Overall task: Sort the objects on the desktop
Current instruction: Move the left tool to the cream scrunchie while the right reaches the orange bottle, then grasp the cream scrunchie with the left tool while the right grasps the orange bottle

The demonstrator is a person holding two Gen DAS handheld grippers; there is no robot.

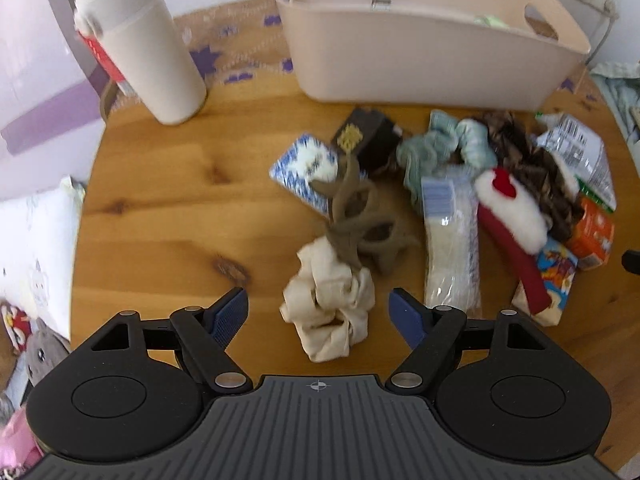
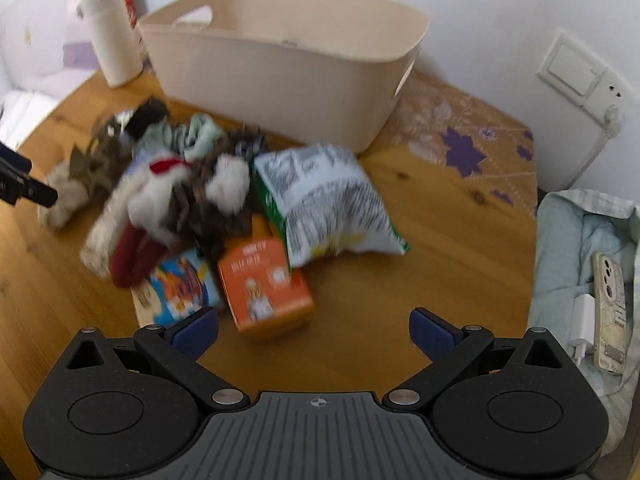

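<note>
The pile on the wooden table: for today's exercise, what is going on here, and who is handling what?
A person holds two grippers over a cluttered wooden table, sorting not yet visibly begun. The left gripper is open above a cream scrunchie, which lies between its jaws ungripped. The right gripper is open too, near an orange box at the pile's edge. Neither holds anything. A beige basket stands behind the pile, with something pale green inside.

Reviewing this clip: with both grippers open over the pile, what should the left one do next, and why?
Probably lower the left gripper and close on the cream fabric scrunchie: its open jaws already straddle it, and the beige plastic basket waits behind.
</note>
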